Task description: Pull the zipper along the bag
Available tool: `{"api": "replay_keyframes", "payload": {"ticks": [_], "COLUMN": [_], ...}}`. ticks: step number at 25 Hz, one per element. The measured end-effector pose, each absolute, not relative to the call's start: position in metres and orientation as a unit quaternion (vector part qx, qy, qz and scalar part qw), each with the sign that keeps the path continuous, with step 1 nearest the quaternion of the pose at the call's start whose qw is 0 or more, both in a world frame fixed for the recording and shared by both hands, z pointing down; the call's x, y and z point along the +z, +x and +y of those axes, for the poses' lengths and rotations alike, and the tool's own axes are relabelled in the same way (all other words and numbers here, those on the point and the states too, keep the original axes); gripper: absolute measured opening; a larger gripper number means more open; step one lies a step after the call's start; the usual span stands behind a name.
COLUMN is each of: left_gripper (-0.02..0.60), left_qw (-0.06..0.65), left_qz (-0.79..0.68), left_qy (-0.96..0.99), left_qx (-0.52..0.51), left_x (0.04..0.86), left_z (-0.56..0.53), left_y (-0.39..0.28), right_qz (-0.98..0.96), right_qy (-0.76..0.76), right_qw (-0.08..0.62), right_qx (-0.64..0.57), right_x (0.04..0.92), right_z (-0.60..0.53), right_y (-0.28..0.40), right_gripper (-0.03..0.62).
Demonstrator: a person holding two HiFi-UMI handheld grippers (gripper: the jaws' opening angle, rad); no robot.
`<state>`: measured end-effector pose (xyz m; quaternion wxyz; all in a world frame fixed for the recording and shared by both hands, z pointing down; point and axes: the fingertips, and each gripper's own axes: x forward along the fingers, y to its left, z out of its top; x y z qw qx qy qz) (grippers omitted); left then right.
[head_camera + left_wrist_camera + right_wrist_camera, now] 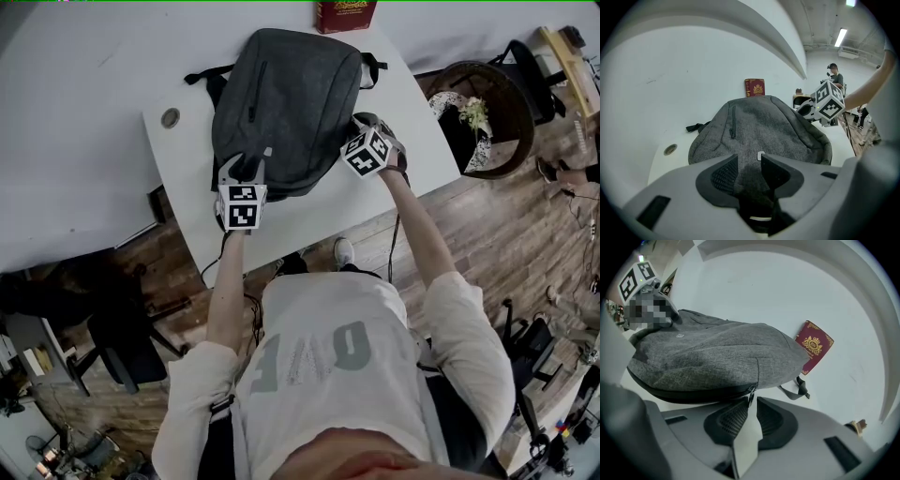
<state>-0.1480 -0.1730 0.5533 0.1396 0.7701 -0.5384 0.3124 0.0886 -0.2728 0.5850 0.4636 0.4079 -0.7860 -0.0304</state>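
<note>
Table [112, 94] bears bag [291, 94]. Left gripper [749, 161] pinches its fabric [747, 176]; right gripper [751, 401] nips the pull [751, 393] by its tip, which could slip.

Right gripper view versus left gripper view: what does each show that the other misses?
Right gripper view only: the zipper pull pinched in the right gripper, and the main zipper track. Left gripper view only: the left gripper clamping fabric, the front pocket zipper, the table grommet. Both: the grey backpack, the red book, the white table.
</note>
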Motion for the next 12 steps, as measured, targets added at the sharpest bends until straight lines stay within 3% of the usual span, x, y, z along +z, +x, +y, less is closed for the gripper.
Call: {"api": "replay_keyframes", "payload": {"ticks": [12], "left_gripper": [0.17], "left_qw": [0.137], "left_qz": [-0.536], "left_qy": [0.771], "left_qx": [0.315], "left_x": [0.5521], "left_z": [-0.1725], "left_y": [-0.1476], "right_qz": [-0.783], "right_qy": [0.429], "right_qw": [0.45], "right_qx": [-0.029], "right_x": [0.5834], "right_z": [-0.2755], "right_y": [0.0877], "right_gripper": [0.032]}}
